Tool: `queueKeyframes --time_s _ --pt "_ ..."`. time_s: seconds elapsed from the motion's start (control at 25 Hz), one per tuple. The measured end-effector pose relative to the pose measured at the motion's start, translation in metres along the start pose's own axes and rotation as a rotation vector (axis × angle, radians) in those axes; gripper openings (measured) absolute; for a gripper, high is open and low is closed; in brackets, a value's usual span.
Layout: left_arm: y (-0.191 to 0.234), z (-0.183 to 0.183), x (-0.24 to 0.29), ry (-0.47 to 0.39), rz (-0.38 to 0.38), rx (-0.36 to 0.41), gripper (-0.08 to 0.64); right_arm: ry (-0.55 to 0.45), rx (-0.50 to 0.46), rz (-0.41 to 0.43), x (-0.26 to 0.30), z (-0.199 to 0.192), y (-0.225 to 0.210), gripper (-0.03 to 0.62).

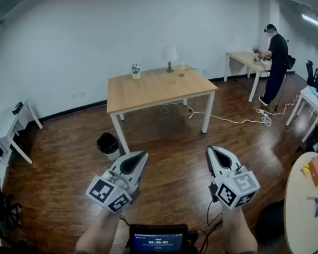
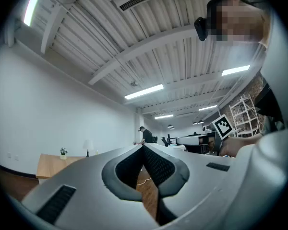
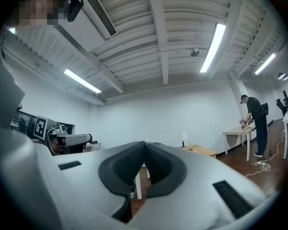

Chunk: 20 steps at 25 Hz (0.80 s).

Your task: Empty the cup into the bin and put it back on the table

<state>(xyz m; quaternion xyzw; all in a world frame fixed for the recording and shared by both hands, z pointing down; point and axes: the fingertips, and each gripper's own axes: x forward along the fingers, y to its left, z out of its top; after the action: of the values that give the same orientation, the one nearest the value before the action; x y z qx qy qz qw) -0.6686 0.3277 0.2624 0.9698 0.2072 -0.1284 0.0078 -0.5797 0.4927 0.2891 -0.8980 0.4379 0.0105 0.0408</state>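
While both tools hang clenched on nothing, the cup waits across the room.

Because the person stands well back from the light wooden table with white legs, the grey left gripper and the grey right gripper are simply carried low in front, each with its jaws pressed together and nothing between them, a resting pose rather than a reach. The cup is probably one of the small items beside the white-shaded lamp on the tabletop, too small to single out. Near the table's front left leg sits the round black bin on the floor, handy for tipping into. I judge the task not yet begun.
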Motion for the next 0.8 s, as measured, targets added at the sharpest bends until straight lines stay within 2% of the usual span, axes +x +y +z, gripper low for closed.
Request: queueKeyframes --time_s 0.36,0.8 --pt "0.003 -0.01 0.028 0.009 -0.013 -0.026 -0.005 0.006 -0.011 0.015 0.02 0.006 -0.028 0.002" --pt "0.057 -0.018 0.077 -0.015 -0.042 -0.049 -0.005 0.022 -0.019 -0.017 0.078 0.011 -0.057 0.002"
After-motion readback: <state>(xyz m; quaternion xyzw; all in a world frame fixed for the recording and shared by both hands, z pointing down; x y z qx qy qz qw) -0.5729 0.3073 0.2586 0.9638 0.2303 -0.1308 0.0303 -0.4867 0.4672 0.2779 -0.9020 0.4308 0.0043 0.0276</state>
